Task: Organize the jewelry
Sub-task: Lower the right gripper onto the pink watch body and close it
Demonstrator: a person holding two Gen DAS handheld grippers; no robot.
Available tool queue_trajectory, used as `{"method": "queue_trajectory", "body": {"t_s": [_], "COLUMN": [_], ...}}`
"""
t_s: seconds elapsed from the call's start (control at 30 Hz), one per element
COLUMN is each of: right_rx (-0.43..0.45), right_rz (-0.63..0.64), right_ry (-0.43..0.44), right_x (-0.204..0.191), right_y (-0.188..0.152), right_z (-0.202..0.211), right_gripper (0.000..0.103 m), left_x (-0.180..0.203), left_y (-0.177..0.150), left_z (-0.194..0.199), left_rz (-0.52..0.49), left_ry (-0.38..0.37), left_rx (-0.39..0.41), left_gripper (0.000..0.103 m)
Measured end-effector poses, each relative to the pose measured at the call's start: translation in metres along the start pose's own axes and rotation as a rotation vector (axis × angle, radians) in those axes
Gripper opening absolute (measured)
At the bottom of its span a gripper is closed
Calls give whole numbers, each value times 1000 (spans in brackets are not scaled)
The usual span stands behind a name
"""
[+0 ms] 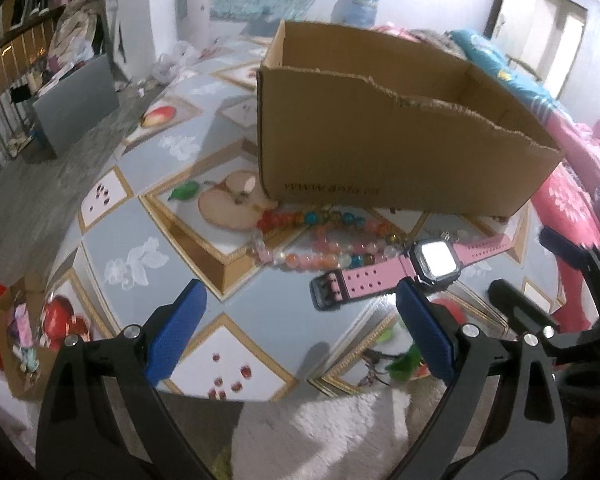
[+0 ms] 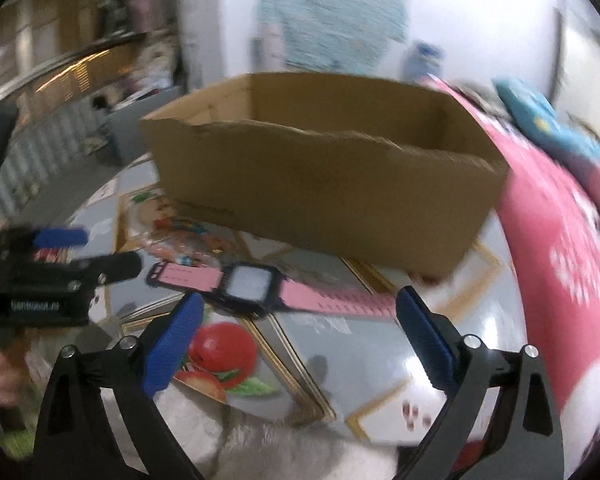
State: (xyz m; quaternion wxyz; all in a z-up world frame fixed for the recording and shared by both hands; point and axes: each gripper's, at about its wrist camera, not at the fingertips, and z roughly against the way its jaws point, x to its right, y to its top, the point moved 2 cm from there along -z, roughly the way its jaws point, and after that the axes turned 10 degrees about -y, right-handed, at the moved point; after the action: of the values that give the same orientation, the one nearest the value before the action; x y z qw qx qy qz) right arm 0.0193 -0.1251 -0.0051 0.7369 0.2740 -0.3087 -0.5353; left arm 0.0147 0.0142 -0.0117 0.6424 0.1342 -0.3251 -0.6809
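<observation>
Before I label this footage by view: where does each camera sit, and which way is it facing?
Left wrist: rides the left gripper, looking over the table at the bead bracelets, pink watch and cardboard box; its blue fingers show, open.
Right wrist: rides the right gripper, facing watch and box; its open fingers and the left gripper show.
Shared: watch, box, bracelets, table.

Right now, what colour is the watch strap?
Pink, with a black buckle end; the watch shows best in the left wrist view.
</observation>
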Motion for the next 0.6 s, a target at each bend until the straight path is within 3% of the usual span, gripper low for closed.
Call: {"method": "queue_trajectory", "body": {"t_s": [0.17,0.37,0.6], "right_rx": [10,-20,-121], "right_rz": [172,288,370], "right_ry": [113,211,241], "right_x": [-20,-30,-38], "right_y": [8,16,9], "right_z": [-17,-34,-49], "right_gripper": [82,73,61], "left_x": [-10,-15,-13], "left_y": [2,-1,-7], "left_z": [1,-4,-4], "left_rz": [-15,-19,-65], "left_ry": [-73,-99,-149], "left_rx": [19,7,31], "left_gripper": [92,95,95]}}
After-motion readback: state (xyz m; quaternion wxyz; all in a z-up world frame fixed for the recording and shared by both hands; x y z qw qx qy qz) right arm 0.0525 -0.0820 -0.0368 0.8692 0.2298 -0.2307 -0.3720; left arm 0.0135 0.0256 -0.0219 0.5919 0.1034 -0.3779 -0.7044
